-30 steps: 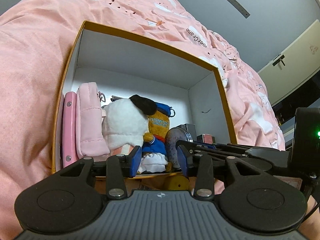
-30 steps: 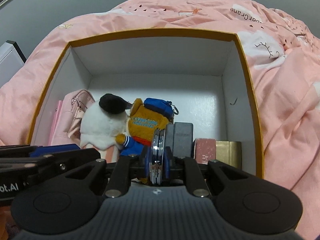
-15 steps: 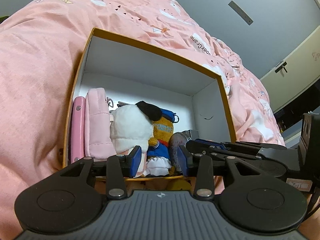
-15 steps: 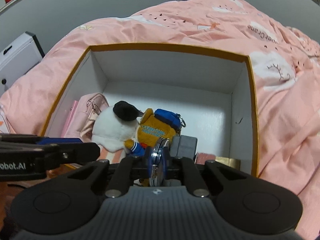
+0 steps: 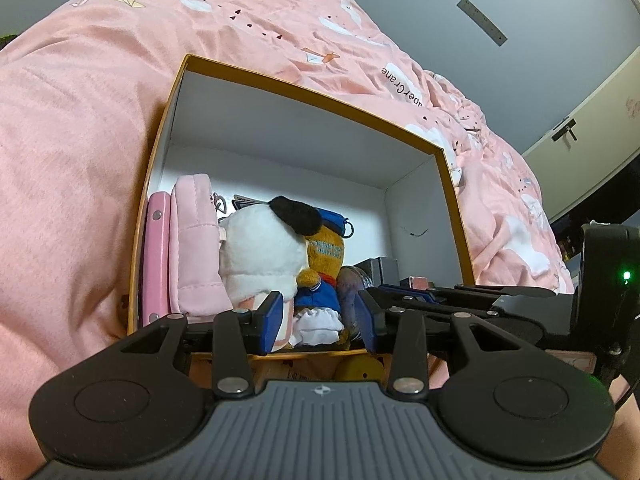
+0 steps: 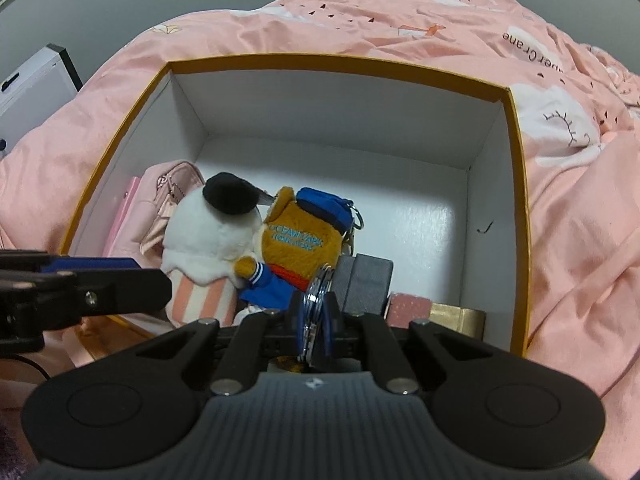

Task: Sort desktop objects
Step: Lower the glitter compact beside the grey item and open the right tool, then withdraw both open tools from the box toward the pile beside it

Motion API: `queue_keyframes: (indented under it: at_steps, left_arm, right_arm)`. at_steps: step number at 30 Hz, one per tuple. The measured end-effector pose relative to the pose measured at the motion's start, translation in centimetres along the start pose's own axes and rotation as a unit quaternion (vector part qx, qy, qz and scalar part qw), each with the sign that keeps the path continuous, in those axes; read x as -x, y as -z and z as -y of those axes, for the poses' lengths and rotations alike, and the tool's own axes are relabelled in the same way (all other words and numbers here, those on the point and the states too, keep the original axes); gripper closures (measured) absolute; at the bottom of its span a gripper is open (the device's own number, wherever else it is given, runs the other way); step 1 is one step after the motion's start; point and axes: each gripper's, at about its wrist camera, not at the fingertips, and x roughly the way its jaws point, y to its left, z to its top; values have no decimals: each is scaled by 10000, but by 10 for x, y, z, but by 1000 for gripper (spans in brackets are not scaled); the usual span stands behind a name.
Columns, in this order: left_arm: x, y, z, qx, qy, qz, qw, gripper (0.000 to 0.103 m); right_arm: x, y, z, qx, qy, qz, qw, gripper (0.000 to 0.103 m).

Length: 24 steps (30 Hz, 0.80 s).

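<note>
Here are the right tongs [image 6: 314, 330], tipped down over the near edge of the open box [image 6: 516, 168], their blue pads clamped tight on a thin round metal-rimmed disc [image 6: 316, 300] held on edge between them; the jaws have just been closing on it, and they now stand nearly together. The disc sits just in front of a dark grey block [image 6: 366, 282] and right beside the orange plush [image 6: 298, 242] with its blue cap. To the left of that plush leans the white plush [image 6: 208, 240] with the black ear, touching it, and further left a pink pouch [image 6: 172, 200] stands against the box's left wall. Along the near right corner, a small pink box [image 6: 408, 310] and a gold box [image 6: 458, 318] lie side by side. The box itself rests on a bed covered in a pink duvet [image 6: 580, 240].

Over to the left tongs [image 5: 318, 318]: jaws partly apart, nothing gripped, hovering at the box's near rim just in front of the white plush and the orange one. In the left wrist view the right tongs reach in from the right side
</note>
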Motion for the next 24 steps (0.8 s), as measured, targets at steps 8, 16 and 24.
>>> queue_keyframes:
  at_steps: [8, 16, 24]
  left_arm:
    - [2, 1, 9, -190, -441, -44, 9988, 59]
    - [13, 8, 37, -799, -1124, 198, 9903, 56]
    - [24, 15, 63, -1148, -1448, 602, 9809, 49]
  right_arm:
    - [5, 2, 0, -192, -251, 60, 9995, 86]
    - [25, 6, 3, -293, -524, 343, 9976, 70]
    - [46, 17, 11, -322, -699, 579, 9954, 59]
